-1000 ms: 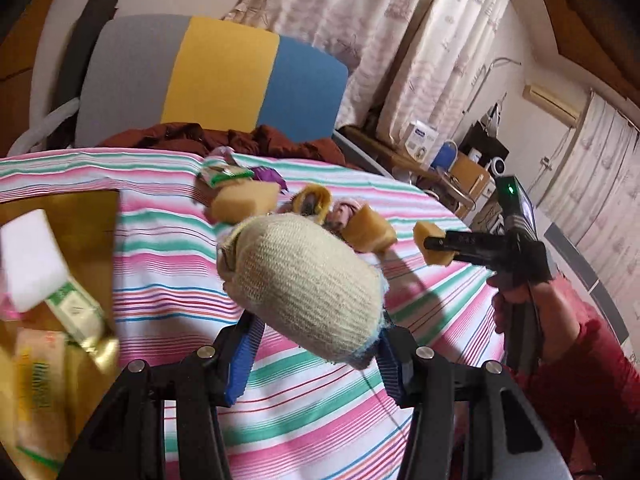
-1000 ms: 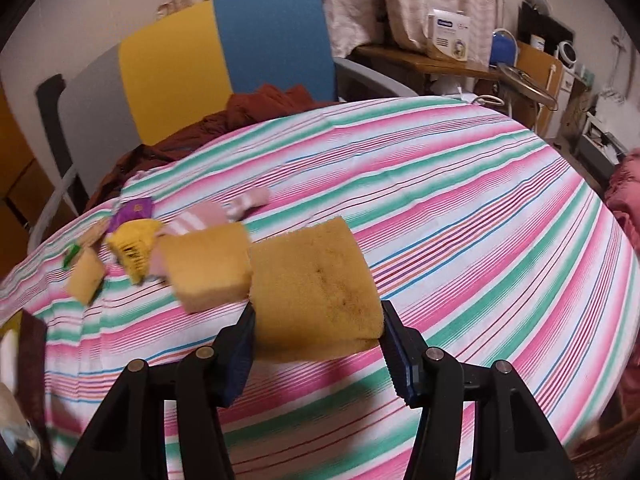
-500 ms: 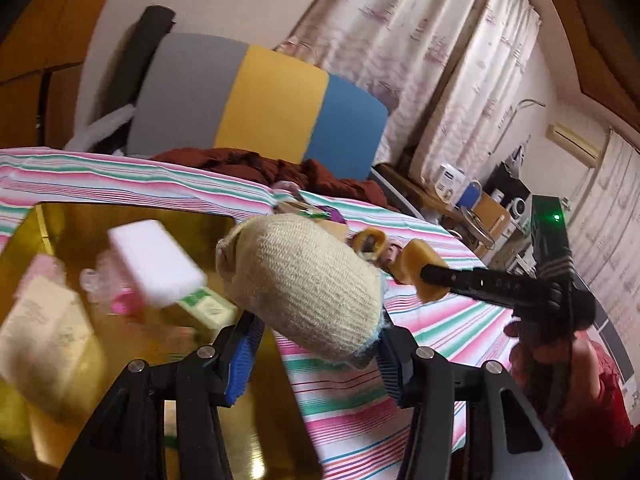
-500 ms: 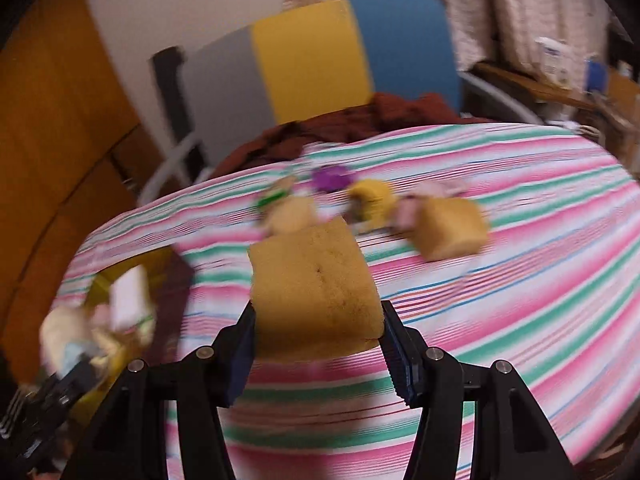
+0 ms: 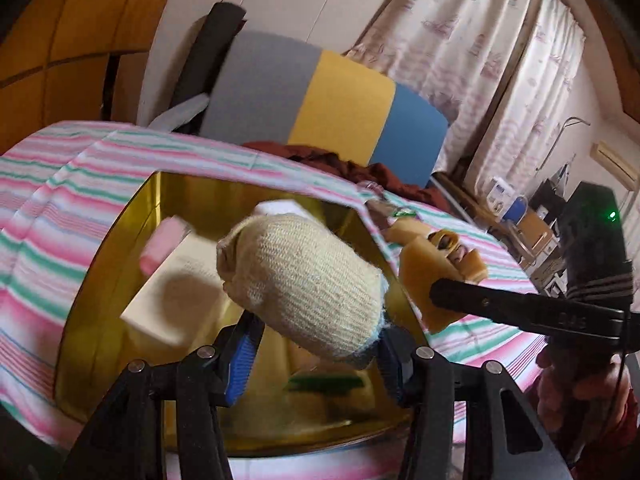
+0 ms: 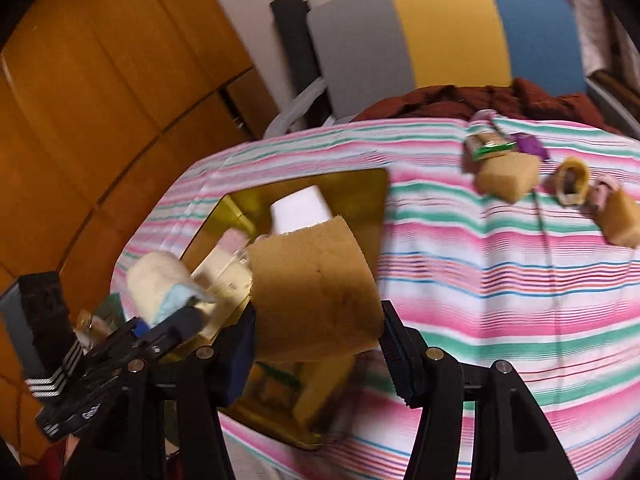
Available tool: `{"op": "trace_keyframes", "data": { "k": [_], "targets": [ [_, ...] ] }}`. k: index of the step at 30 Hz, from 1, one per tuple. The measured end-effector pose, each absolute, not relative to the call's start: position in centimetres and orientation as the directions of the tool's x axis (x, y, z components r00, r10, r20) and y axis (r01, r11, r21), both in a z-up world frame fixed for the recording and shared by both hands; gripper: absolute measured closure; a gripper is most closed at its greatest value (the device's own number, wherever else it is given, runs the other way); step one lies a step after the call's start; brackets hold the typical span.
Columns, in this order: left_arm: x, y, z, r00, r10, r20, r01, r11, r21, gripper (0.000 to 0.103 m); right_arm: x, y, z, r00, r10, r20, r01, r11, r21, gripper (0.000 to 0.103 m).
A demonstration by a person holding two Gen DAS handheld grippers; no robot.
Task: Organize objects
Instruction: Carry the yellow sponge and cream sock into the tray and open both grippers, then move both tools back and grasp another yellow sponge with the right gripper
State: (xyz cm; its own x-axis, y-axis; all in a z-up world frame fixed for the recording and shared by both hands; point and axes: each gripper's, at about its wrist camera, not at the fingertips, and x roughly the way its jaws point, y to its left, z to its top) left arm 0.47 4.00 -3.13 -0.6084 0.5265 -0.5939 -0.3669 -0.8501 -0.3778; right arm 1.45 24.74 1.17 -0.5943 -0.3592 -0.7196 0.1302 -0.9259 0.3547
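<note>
No brand or wording can be read anywhere: the print on the pale packet lying in the gold tray is too blurred, and so is the white lettering on the side of the other gripper's black finger. The tray sits on the striped tablecloth and holds that flat cream packet, a small pink block resting at its far edge, a white block towards the back, and a green-marked wrapper near the front wall; further contents at the front are too smeared to name. The left gripper has its blue-padded jaws closed on a rolled cream knitted sock, held above the tray's interior. The right gripper has its jaws clamped on a tan sponge, held over the tray's near right corner. Out on the cloth, well apart from the tray, lie more tan sponges, a yellow rolled item, a pink one beside it, a green-edged wrapper and something purple. Behind the table stands a chair with a grey, yellow and blue back, dark red cloth heaped on its seat.
</note>
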Motion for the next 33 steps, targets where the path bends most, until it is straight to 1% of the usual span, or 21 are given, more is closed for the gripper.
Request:
{"op": "trace_keyframes", "data": {
  "k": [4, 5, 8, 9, 11, 15, 19, 22, 26, 33],
  "targets": [
    [0.3, 3.7, -4.2, -0.584, 0.497, -0.642, -0.358, -0.868, -0.346, 0.05, 1.4, 23.4, 0.4, -0.567, -0.34, -0.75, 0.127, -0.936, 0.328, 0.045],
    [0.1, 3.8, -4.4, -0.575, 0.491, -0.655, -0.354, -0.871, -0.341, 0.05, 1.4, 23.4, 0.3, -0.561, -0.341, -0.755, 0.124, -0.936, 0.33, 0.043],
    [0.0, 4.0, -5.2, -0.546, 0.47, -0.693, -0.364, -0.879, -0.309, 0.048, 1.7, 23.1, -0.2, -0.538, -0.358, -0.763, 0.125, -0.929, 0.348, 0.041],
    [0.1, 4.2, -5.4, -0.546, 0.454, -0.704, -0.366, -0.885, -0.287, 0.047, 1.8, 23.2, -0.2, -0.537, -0.364, -0.761, 0.123, -0.926, 0.356, 0.04],
    [0.1, 4.4, -5.7, -0.539, 0.432, -0.723, -0.366, -0.893, -0.261, 0.042, 2.0, 23.3, -0.3, -0.54, -0.357, -0.762, 0.115, -0.928, 0.353, 0.031],
    [0.0, 4.3, -6.1, -0.545, 0.384, -0.745, -0.325, -0.916, -0.235, 0.032, 2.1, 24.0, -0.5, -0.541, -0.36, -0.76, 0.094, -0.924, 0.37, 0.031],
    [-0.3, 3.8, -5.7, -0.539, 0.42, -0.73, -0.307, -0.905, -0.294, 0.03, 2.1, 24.8, -0.5, -0.548, -0.36, -0.755, 0.074, -0.92, 0.385, 0.03],
    [0.1, 3.6, -4.7, -0.566, 0.437, -0.699, -0.3, -0.899, -0.319, 0.026, 2.3, 25.5, -0.4, -0.561, -0.362, -0.745, 0.063, -0.915, 0.398, 0.03],
    [0.6, 3.7, -3.6, -0.601, 0.437, -0.669, -0.294, -0.9, -0.323, 0.026, 2.3, 26.5, -0.2, -0.574, -0.35, -0.74, 0.047, -0.917, 0.397, 0.03],
    [0.6, 4.8, -3.0, -0.598, 0.464, -0.654, -0.273, -0.884, -0.379, 0.026, 2.3, 29.7, -0.1, -0.597, -0.306, -0.741, -0.009, -0.922, 0.388, 0.029]
  ]
}}
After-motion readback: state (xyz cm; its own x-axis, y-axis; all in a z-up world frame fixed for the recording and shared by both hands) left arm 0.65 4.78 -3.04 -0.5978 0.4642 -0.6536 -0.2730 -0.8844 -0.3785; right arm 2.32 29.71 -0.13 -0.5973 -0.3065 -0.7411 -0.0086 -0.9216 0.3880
